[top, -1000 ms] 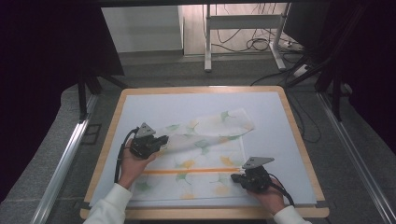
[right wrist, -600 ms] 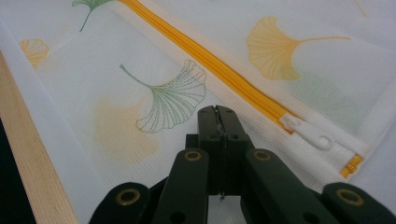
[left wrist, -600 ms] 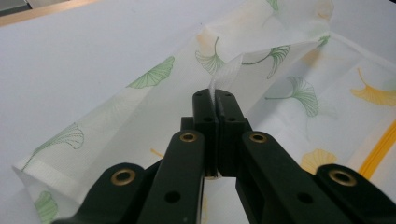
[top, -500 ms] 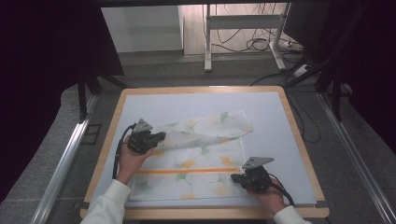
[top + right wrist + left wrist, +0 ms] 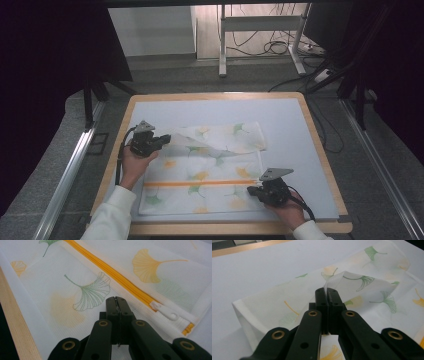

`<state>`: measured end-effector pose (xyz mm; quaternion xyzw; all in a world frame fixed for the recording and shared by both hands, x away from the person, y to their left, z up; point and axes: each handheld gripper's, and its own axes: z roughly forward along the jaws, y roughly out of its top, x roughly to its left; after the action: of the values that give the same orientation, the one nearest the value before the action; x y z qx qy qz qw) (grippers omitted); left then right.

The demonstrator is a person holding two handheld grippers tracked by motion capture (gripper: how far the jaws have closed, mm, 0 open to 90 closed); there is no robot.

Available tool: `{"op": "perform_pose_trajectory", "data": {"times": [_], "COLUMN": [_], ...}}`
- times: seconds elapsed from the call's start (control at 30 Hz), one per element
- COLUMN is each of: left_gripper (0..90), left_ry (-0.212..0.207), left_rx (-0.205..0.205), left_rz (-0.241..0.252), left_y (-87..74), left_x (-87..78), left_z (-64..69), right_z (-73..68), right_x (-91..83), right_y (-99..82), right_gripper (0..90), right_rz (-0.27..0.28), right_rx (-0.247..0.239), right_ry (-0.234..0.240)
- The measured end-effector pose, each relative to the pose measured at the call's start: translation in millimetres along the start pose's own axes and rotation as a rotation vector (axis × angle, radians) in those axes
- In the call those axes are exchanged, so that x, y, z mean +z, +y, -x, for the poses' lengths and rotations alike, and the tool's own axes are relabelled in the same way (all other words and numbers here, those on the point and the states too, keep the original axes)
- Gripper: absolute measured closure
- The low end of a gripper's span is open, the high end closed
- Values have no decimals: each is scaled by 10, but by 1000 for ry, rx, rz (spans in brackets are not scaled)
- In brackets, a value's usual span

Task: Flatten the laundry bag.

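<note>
Mesh laundry bag (image 5: 210,172) with ginkgo-leaf print lies flat on the pale mat of the bench (image 5: 320,165), near the front edge, its far part folded over toward the right. Left tongs (image 5: 162,140) are clamped on a raised fold of the bag's mesh at the far left corner; in the left gripper view the jaws sit together with a thin white edge of fabric (image 5: 329,283) pinched between them, cloth lifted off the bench. Right tongs (image 5: 251,190) rest low on the near right part of the bag, jaws pressed together; in the right gripper view they sit just short of the orange zipper (image 5: 110,271) and its white pull (image 5: 163,310). Whether any mesh is caught between them, cannot tell

Risks, judged from this pose: left grip holds only a thin edge, so a quick pull could slip it out and drop the fold. If the right tongs aren't pinning the bag, the whole bag may slide across the mat and the fold go crooked. Mesh could also snag on the jaw tips
</note>
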<state>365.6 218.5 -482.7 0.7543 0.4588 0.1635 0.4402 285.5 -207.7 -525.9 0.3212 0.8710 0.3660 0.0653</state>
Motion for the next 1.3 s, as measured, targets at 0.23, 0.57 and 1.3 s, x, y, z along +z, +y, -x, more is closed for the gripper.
{"op": "perform_pose_trajectory", "data": {"times": [0.23, 0.57, 1.3], "left_gripper": [893, 894, 893], "left_ry": [-2, 22, 61], "left_rx": [-23, -43, -95], "left_rz": [-1, -5, -34], "left_y": [18, 12, 13], "left_x": [33, 65, 245], "left_z": [-96, -211, -531], "right_z": [0, 0, 5], "right_x": [0, 0, 1], "right_y": [1, -1, -2], "right_gripper": [894, 893, 894], "right_rz": [-1, 1, 3], "right_rx": [-1, -4, 1], "right_ry": [0, 0, 5]}}
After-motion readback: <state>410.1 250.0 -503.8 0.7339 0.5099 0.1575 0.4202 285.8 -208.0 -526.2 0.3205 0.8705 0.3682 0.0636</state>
